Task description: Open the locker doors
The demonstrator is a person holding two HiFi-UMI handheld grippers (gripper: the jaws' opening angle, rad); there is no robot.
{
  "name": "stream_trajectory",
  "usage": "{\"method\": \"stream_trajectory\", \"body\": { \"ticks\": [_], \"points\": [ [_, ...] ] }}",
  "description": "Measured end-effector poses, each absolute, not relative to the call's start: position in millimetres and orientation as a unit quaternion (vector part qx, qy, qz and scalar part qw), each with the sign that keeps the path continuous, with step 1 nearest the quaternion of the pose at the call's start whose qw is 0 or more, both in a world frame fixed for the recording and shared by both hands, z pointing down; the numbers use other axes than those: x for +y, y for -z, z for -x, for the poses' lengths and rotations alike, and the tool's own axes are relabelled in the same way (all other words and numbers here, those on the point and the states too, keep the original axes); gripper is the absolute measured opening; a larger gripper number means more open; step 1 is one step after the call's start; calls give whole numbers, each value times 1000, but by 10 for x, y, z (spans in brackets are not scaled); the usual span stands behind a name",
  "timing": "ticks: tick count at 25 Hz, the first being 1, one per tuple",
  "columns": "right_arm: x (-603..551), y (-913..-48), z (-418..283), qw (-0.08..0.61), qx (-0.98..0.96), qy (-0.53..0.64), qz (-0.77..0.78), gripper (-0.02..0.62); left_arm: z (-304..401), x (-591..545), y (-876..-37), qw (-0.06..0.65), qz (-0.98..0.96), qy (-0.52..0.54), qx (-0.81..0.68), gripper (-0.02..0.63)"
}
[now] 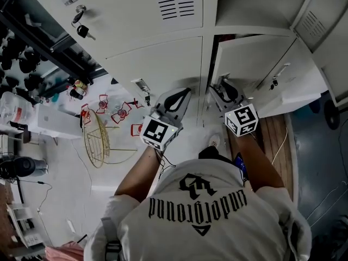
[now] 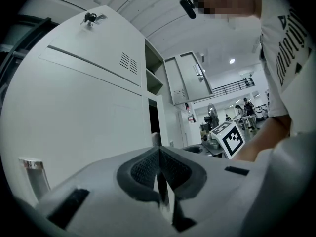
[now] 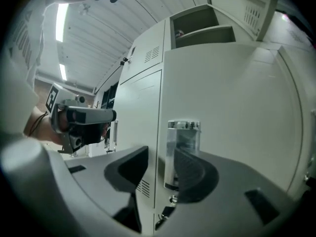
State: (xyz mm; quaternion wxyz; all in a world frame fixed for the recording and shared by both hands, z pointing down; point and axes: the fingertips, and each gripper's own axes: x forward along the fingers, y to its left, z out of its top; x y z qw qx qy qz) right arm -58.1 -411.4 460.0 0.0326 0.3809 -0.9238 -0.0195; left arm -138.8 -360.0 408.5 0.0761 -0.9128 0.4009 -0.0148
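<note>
We are on the grasp step. The right gripper (image 3: 162,153) has its jaws apart round the upright chrome handle (image 3: 182,132) of the pale grey metal locker door (image 3: 232,102), not yet clamped. The left gripper (image 2: 160,154) is clenched and empty. Next we must pinch the handle, then pull outward.

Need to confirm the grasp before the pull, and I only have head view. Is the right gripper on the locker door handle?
Observer: Not clamped. In the right gripper view the handle stands between the jaws of the right gripper, but the jaws are apart and one pad is clear of it.
Operator: Left gripper holding anything?
Observer: No. In the left gripper view the left gripper has its jaws together with nothing between them.
</note>
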Motion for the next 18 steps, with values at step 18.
{"method": "stream_trajectory", "body": {
  "ticks": [18],
  "points": [
    [-3214, -4626, -276, 50, -904, 15, -424, 125, 617, -3231, -4157, 59, 943, 0, 328, 8]
  ]
}}
